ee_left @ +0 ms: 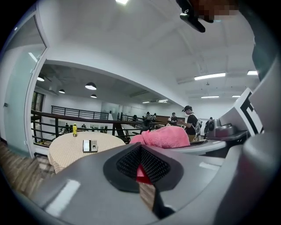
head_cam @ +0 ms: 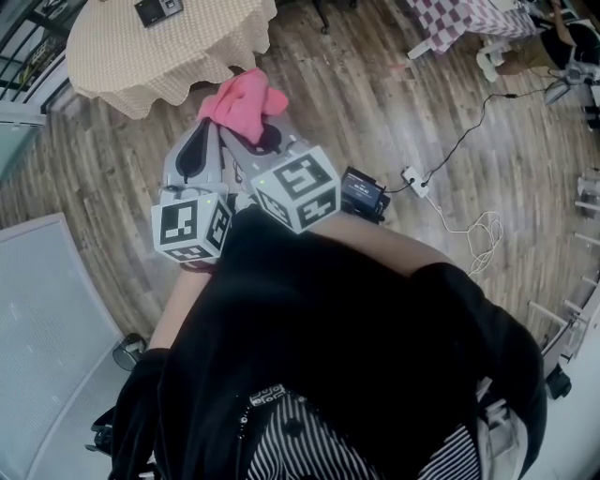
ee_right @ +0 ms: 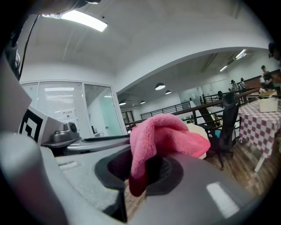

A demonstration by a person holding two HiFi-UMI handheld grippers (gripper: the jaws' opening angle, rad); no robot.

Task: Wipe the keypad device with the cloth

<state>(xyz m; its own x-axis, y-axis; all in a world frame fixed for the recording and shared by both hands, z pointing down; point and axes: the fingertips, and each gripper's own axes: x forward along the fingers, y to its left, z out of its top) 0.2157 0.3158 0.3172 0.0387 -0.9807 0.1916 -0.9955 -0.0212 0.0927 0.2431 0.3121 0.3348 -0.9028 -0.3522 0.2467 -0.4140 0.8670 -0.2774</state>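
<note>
In the head view the keypad device (head_cam: pixel 157 9) lies on a round table with a cream cloth (head_cam: pixel 122 56) at the top left, well ahead of both grippers. My right gripper (head_cam: pixel 251 131) is shut on a pink cloth (head_cam: pixel 246 101) that bunches over its tip. My left gripper (head_cam: pixel 195 145) is close beside it on the left, its jaws together. The left gripper view shows the left gripper (ee_left: pixel 141 169), the keypad device (ee_left: pixel 90 146) far off on the table (ee_left: pixel 66 154) and the pink cloth (ee_left: pixel 164 136). In the right gripper view the cloth (ee_right: pixel 162 132) hangs from my right gripper (ee_right: pixel 140 176).
A power strip (head_cam: pixel 415 181) with a long cable lies on the wood floor at the right. A checkered table (head_cam: pixel 469 17) stands at the top right. A glass partition (head_cam: pixel 47 319) is at the left. A yellow bottle (ee_left: pixel 74 130) stands on the round table. People (ee_left: pixel 191 123) stand far back.
</note>
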